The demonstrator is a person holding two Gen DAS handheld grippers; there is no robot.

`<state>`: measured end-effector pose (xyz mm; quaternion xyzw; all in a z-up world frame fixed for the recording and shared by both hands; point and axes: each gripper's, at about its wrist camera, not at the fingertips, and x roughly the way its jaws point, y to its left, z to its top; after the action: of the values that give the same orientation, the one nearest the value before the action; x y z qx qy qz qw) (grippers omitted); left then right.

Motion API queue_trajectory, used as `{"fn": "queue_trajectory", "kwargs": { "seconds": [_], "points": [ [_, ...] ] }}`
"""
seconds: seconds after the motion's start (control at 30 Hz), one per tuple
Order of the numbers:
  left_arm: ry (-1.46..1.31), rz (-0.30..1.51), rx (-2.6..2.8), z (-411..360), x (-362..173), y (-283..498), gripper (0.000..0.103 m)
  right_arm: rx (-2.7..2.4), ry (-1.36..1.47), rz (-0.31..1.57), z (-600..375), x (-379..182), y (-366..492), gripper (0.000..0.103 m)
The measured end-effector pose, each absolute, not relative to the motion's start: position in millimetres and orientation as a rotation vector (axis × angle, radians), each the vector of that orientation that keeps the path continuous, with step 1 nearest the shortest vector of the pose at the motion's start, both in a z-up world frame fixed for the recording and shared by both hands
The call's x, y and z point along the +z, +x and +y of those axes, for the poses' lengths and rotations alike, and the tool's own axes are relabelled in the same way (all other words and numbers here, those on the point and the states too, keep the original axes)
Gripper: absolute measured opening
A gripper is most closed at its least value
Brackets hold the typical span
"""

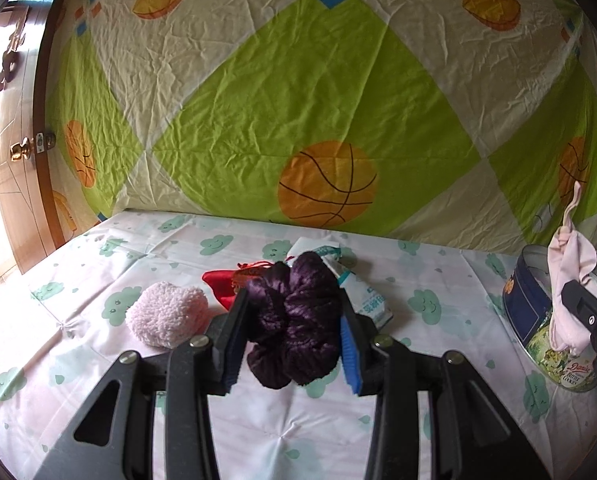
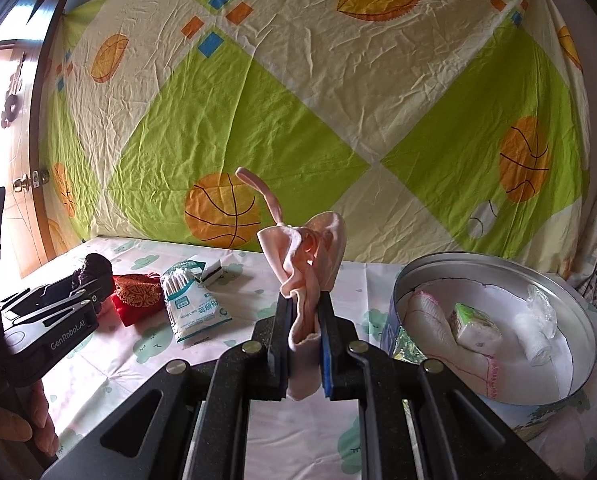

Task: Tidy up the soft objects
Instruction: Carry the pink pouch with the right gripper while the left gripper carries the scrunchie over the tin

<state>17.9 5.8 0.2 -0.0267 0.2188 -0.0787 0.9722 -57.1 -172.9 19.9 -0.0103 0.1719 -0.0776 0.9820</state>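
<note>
- Between the left gripper [image 1: 294, 312] fingers: purple scrunchie [image 1: 294, 316], clamped across its middle, held over the bedsheet [image 1: 438, 420]. Ruffled fabric bulges out above and below the pads.
- Right gripper [image 2: 304, 344]: clenched on a pink cloth [image 2: 306, 280], prob a sock or small garment. One thin strip sticks up, bulk flops over the fingertips. Sits just left of the tin [image 2: 578, 360], not over it yet.
- Handling, my read: both items v. light, limp, compress a lot. No break risk. Slip risk is low w/ the blue pads, but loose ends can snag the tin rim or drape outside. Grab through the bulk, not a loose edge; scrunchie best across the ring as it is now.
- Left wrist view only: fluffy pink pouf [image 1: 164, 314] on the sheet, just left of the left gripper. It also shows the tin's printed side wall, but nothing inside.
- Right wrist view only: tin contents — folded cloth w/ pink trim [image 2: 446, 340], tissue pack [image 2: 476, 324], white roll [image 2: 532, 336].
- Both views: red pouch [image 2: 136, 296] and cotton swab pack [image 2: 188, 304] on the sheet, near the left gripper.
- Judgement: tin looks like the drop target, room left in it.
</note>
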Motion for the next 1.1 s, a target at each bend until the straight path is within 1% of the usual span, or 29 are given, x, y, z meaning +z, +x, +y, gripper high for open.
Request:
{"fn": "queue_trajectory", "kwargs": {
  "seconds": [1.1],
  "points": [
    [0.003, 0.444, -0.258, -102.2, 7.2, -16.2, 0.039, -0.301, -0.01, 0.29, -268.2, 35.9, -98.8, 0.013]
  ]
}}
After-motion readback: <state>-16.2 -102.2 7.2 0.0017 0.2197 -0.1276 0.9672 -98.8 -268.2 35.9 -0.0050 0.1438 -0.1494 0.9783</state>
